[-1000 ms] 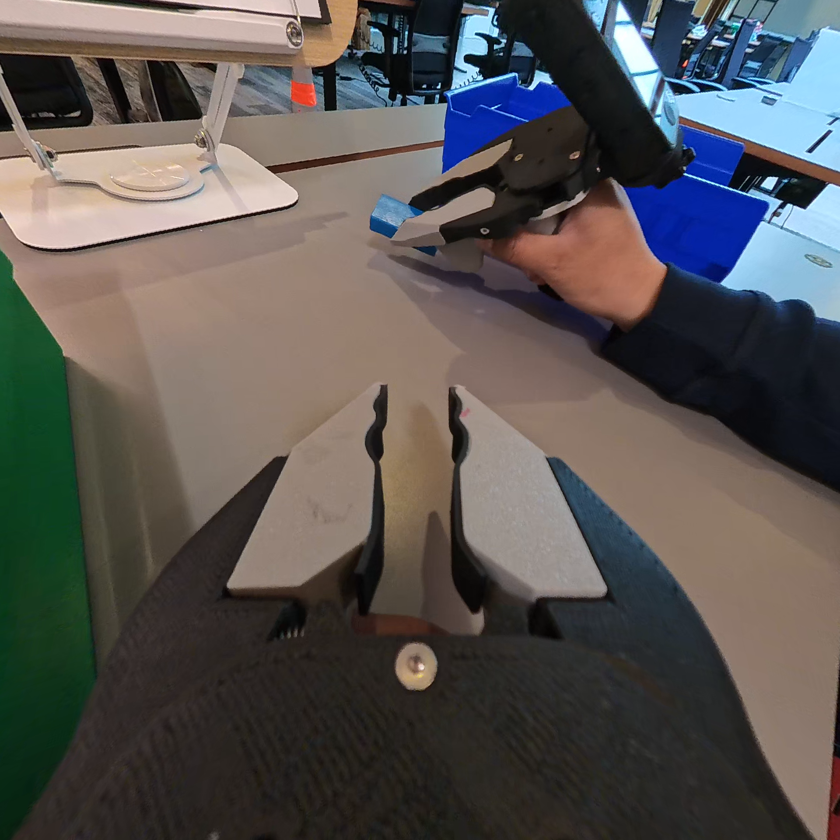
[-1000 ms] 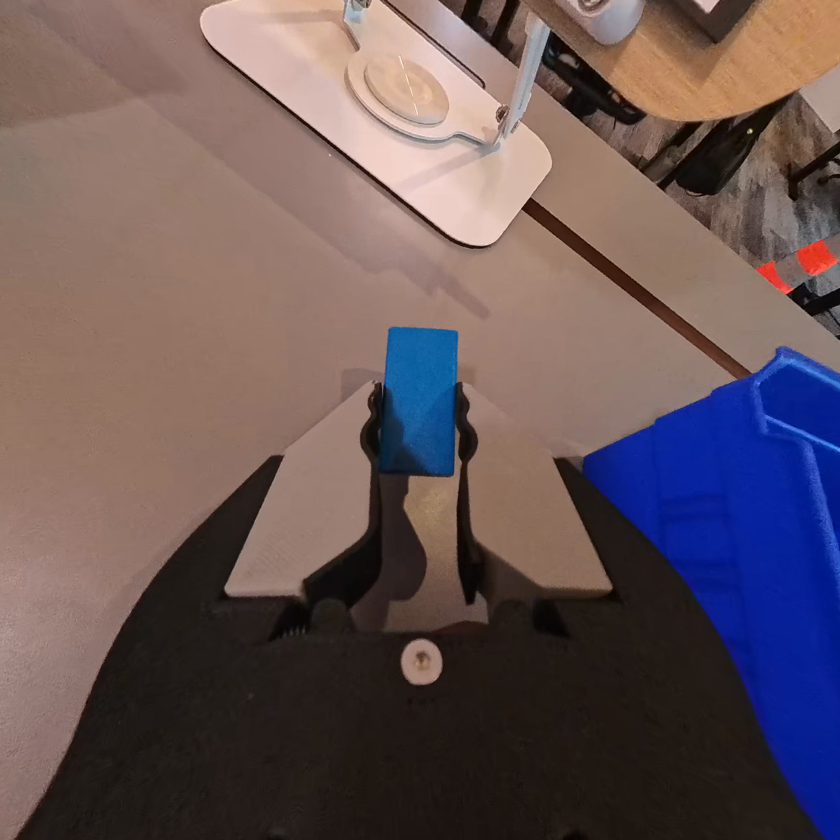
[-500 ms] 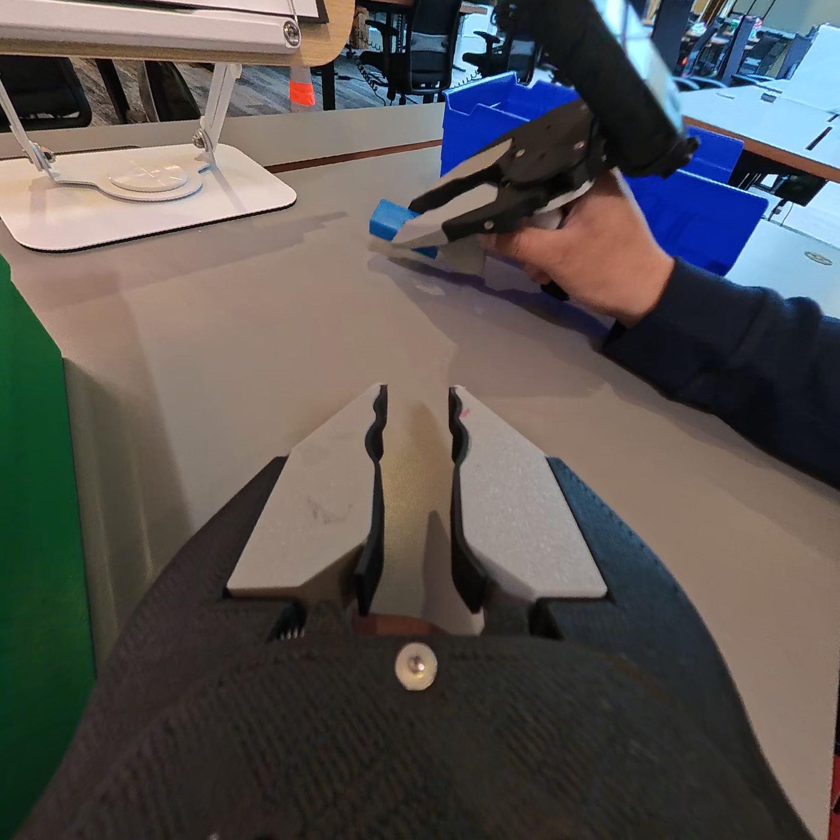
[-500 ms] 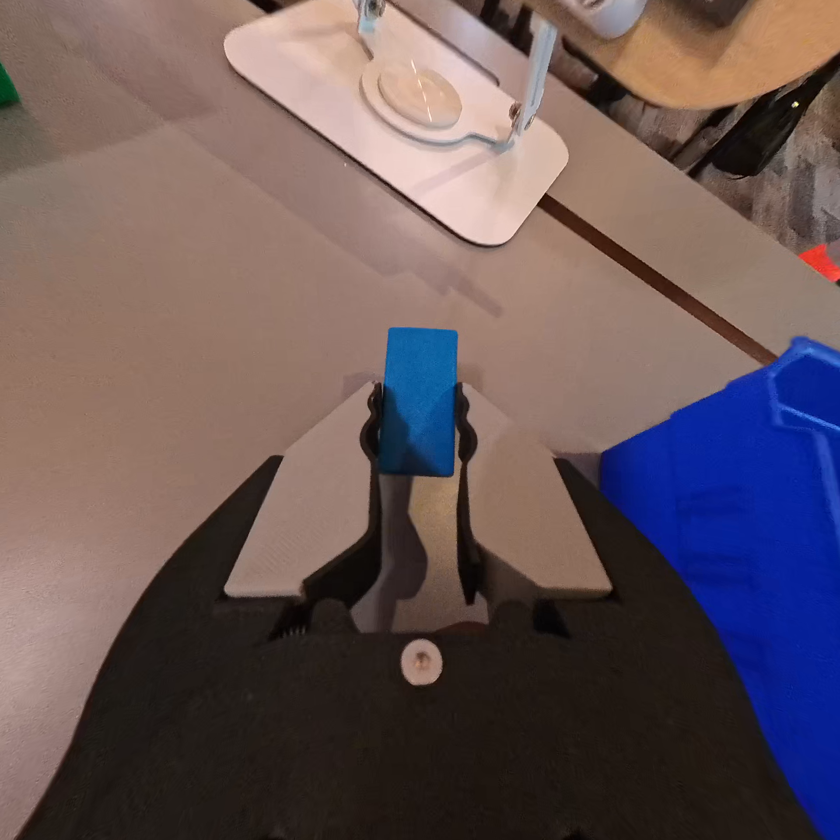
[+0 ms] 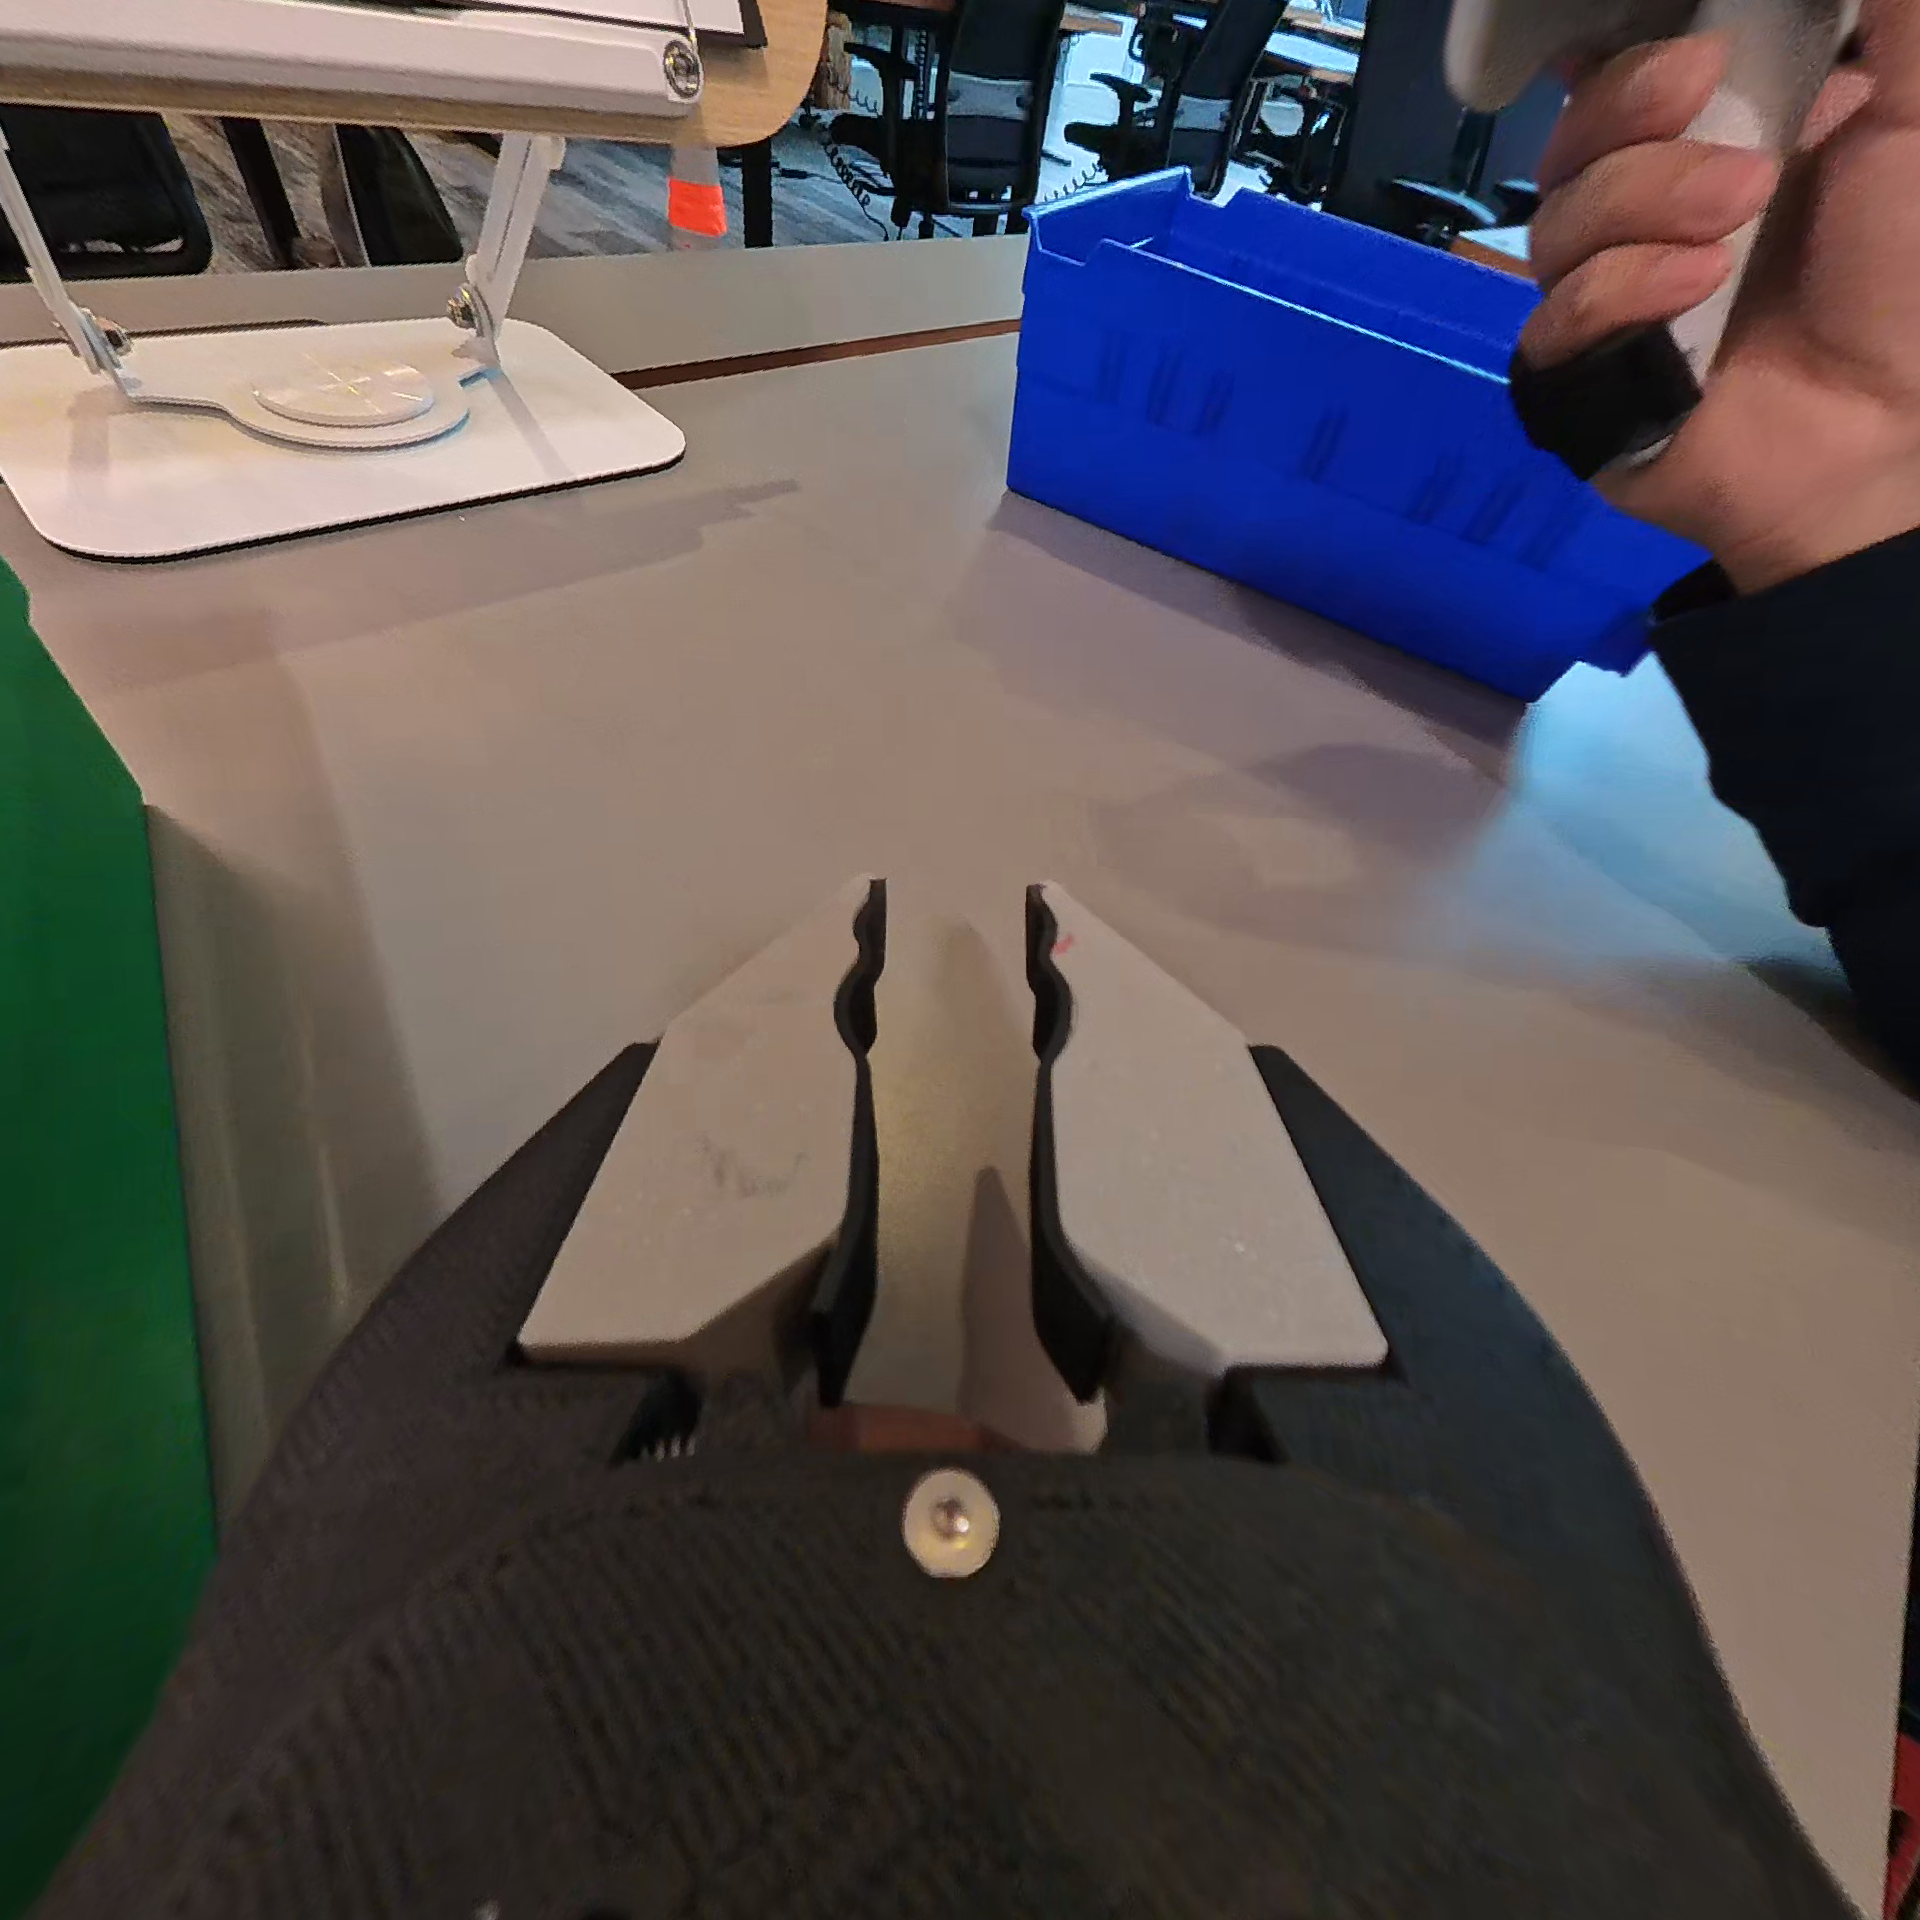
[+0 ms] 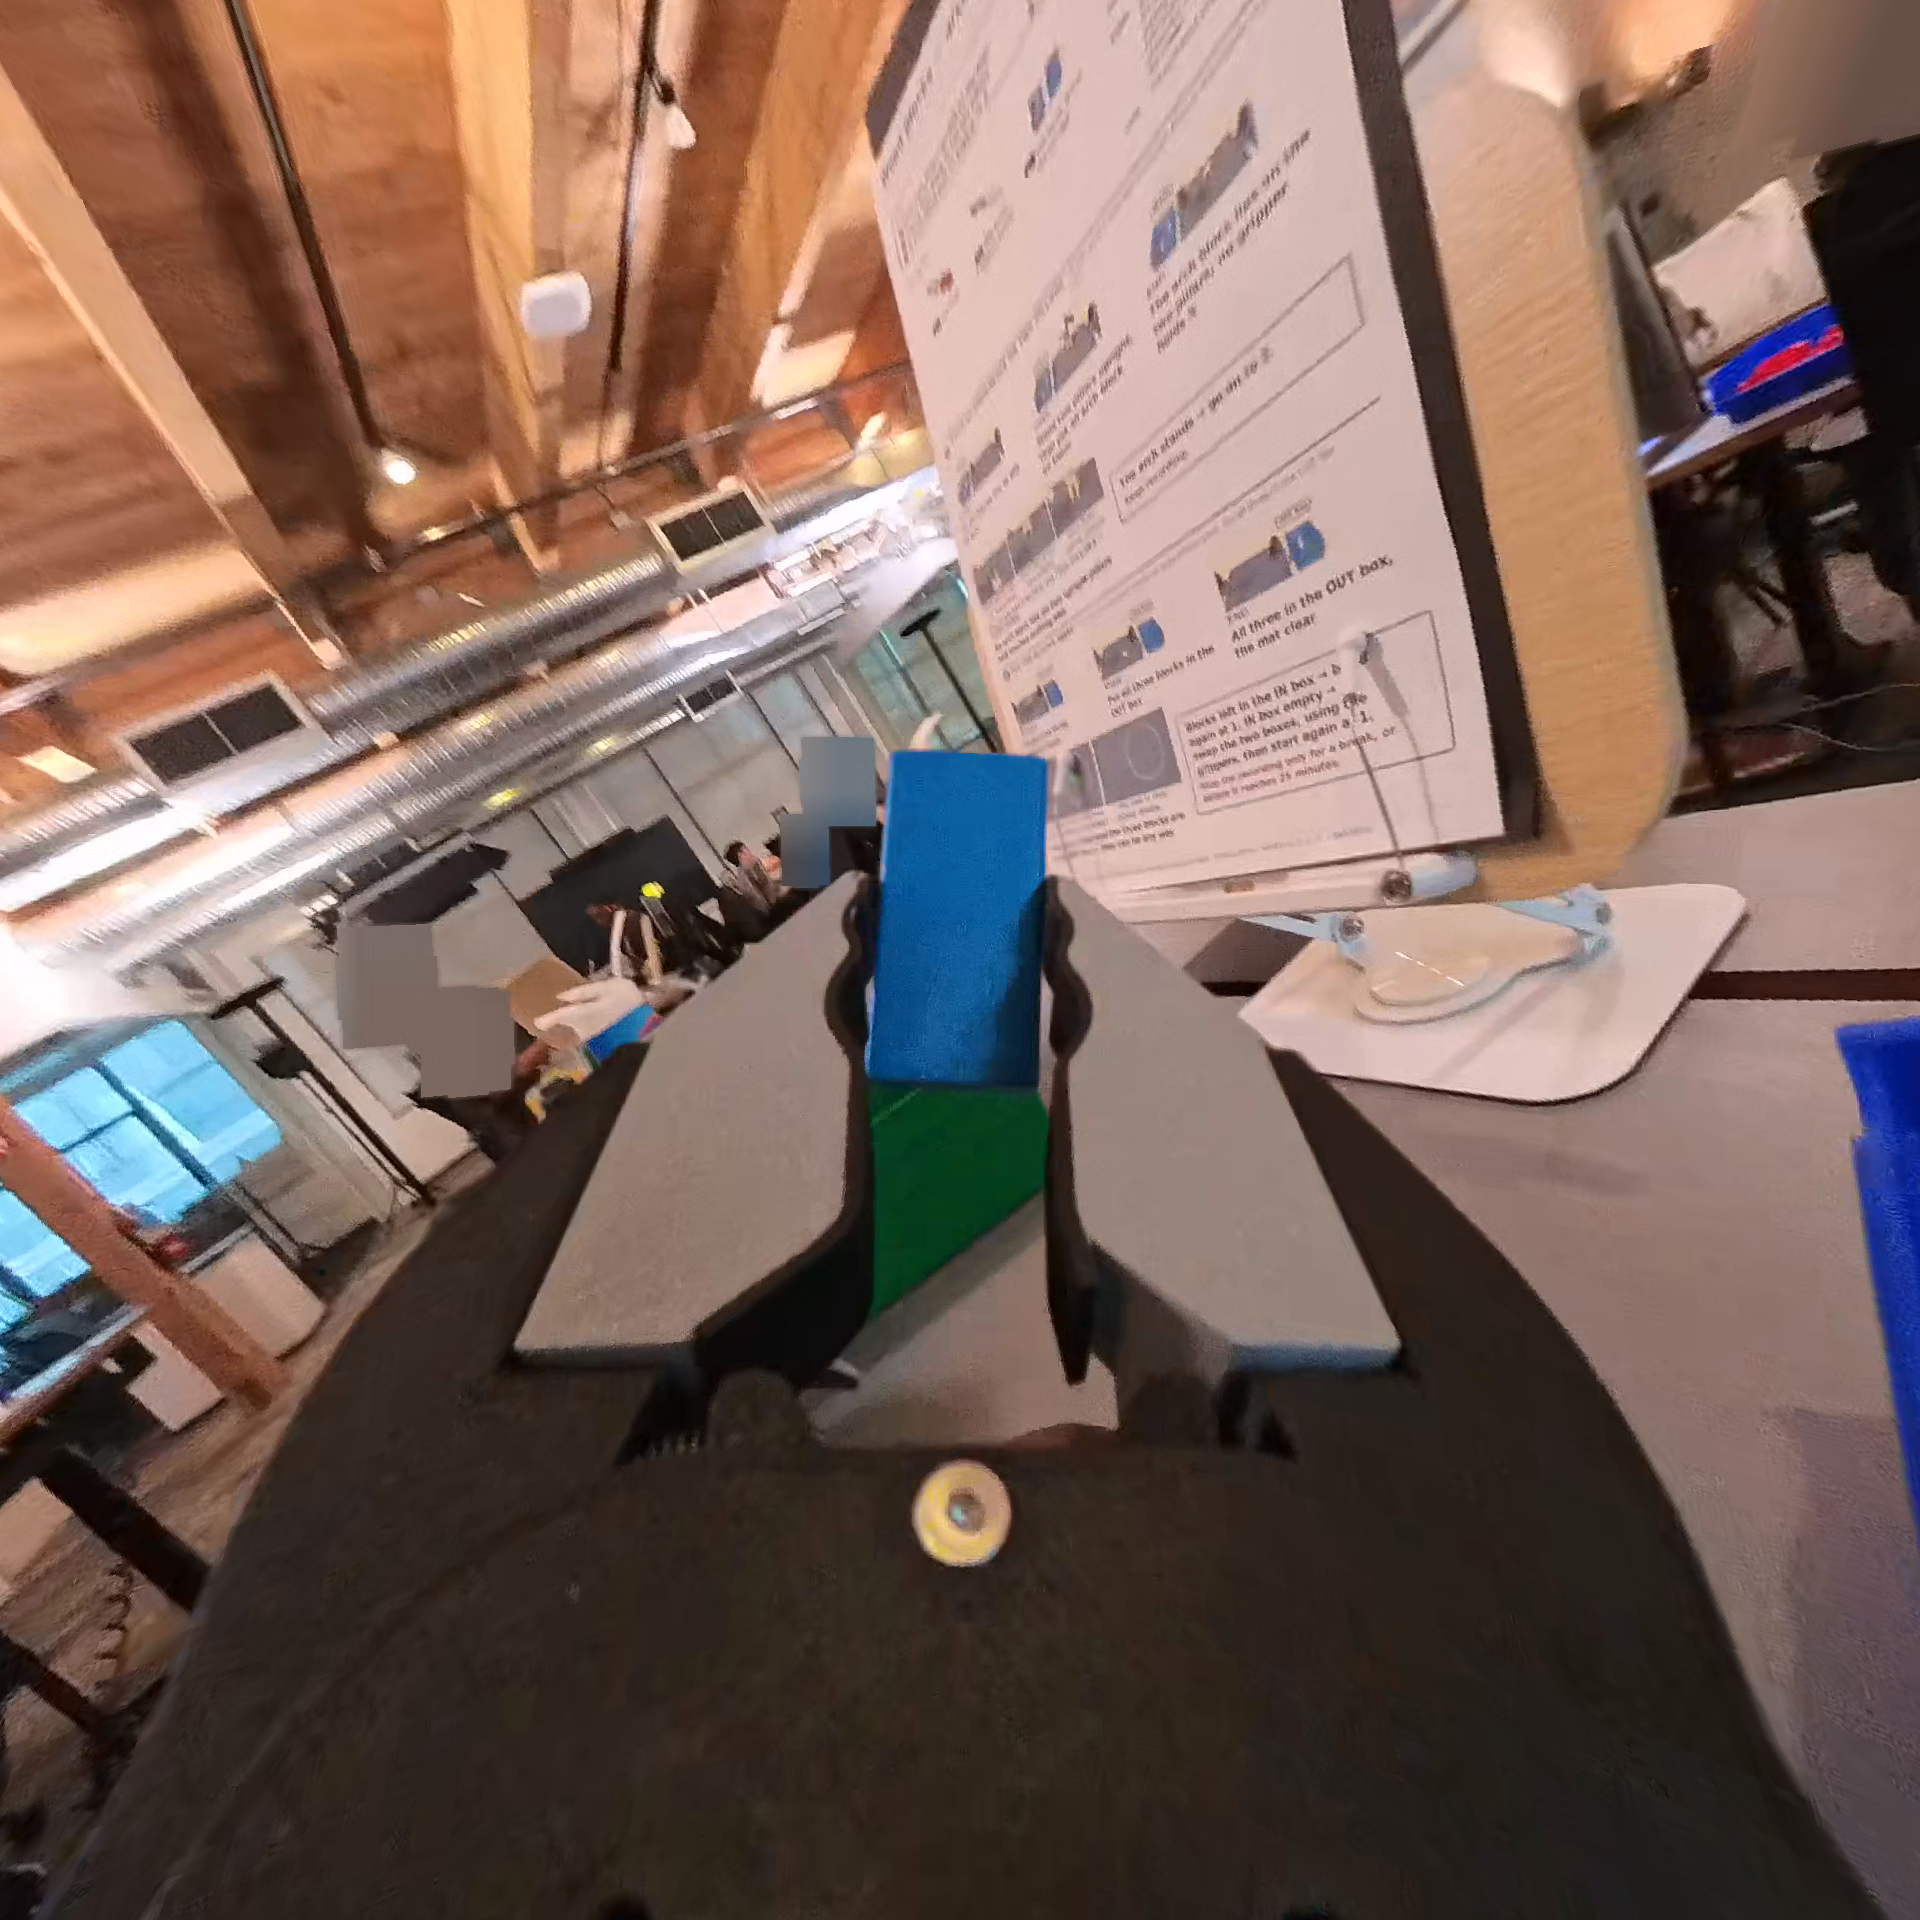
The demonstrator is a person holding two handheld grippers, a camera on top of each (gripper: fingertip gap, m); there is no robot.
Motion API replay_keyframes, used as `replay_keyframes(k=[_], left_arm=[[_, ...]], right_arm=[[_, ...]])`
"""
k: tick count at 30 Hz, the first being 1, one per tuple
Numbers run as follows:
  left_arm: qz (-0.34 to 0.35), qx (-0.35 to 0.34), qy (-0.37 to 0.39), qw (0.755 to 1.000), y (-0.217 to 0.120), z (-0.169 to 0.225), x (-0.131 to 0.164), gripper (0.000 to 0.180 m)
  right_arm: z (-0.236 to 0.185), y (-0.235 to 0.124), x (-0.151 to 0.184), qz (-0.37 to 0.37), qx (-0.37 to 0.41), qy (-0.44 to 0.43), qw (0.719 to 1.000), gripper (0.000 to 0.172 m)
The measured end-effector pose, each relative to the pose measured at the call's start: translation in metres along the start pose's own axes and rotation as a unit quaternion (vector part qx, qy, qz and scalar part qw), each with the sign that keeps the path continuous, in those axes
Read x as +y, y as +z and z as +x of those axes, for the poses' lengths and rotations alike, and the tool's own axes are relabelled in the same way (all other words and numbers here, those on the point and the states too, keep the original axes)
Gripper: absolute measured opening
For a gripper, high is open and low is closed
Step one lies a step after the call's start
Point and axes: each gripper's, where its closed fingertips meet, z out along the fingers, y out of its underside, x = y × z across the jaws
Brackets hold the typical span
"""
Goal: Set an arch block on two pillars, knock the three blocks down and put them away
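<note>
From the left wrist view, the left hand-held gripper hovers low over the grey surface with its fingers parted on nothing, the blue bin ahead and to its right. From the right wrist view, the right hand-held gripper pinches a blue block, its long axis along the fingers and tilted upward; the bin's edge lies to its right, so this hand is probably nearer for the drop.

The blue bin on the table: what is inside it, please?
In the left wrist view only the upper inner walls of the blue bin show. Its near wall hides the floor, so any blocks inside cannot be seen.
</note>
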Motion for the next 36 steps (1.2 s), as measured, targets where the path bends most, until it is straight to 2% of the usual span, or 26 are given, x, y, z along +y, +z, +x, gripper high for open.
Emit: replay_keyframes(k=[3,5,7,8,10,12,13,16,17,19,23,26,30,33,36], left_arm=[[-0.001,-0.001,-0.002,1.0,0.0,-0.001,0.0,0.024],[-0.001,-0.002,-0.002,1.0,0.0,-0.001,0.0,0.024],[0.0,-0.002,-0.003,1.0,0.0,-0.001,0.0,0.024],[0.0,-0.002,-0.003,1.0,0.0,-0.001,0.0,0.024],[-0.001,-0.002,-0.001,1.0,0.0,-0.001,0.0,0.024],[-0.002,-0.002,0.0,1.0,0.0,0.0,0.0,0.024],[-0.002,-0.002,0.0,1.0,0.0,0.0,0.001,0.024],[-0.001,-0.002,0.0,1.0,0.0,-0.001,0.0,0.024],[-0.001,-0.002,-0.001,1.0,0.0,-0.001,0.0,0.024],[-0.001,-0.002,-0.001,1.0,0.0,-0.001,0.0,0.024],[-0.002,-0.002,0.002,1.0,0.0,0.0,0.0,0.024],[-0.002,-0.003,0.003,1.0,0.0,0.0,0.0,0.024],[0.027,-0.025,0.023,0.999,-0.005,0.005,-0.008,0.026],[0.089,-0.076,0.101,0.988,-0.033,0.021,-0.03,0.037],[0.089,-0.153,0.143,0.974,-0.074,0.021,-0.04,0.058]], right_arm=[[0.005,-0.012,-0.016,0.028,0.01,0.003,1.0,0.029],[0.018,-0.024,-0.026,0.034,0.071,-0.039,0.996,0.029],[0.03,-0.042,-0.043,0.042,0.154,-0.118,0.98,0.029],[0.04,-0.053,-0.051,0.038,0.208,-0.162,0.964,0.029],[0.067,-0.081,-0.063,0.006,0.333,-0.242,0.911,0.029],[0.101,-0.105,-0.062,-0.063,0.442,-0.292,0.846,0.03],[0.117,-0.112,-0.052,-0.115,0.47,-0.296,0.824,0.03],[0.153,-0.119,-0.01,-0.238,0.486,-0.252,0.802,0.029],[0.159,-0.121,-0.001,-0.263,0.492,-0.241,0.794,0.031],[0.158,-0.12,-0.004,-0.267,0.501,-0.261,0.781,0.041],[0.134,-0.107,-0.02,-0.209,0.482,-0.304,0.795,0.033],[0.131,-0.108,-0.024,-0.198,0.474,-0.308,0.801,0.039],[0.096,-0.106,-0.032,-0.152,0.412,-0.323,0.838,0.042],[0.074,-0.112,-0.022,-0.184,0.329,-0.302,0.875,0.053],[0.058,-0.131,-0.005,-0.216,0.267,-0.265,0.901,0.064]])
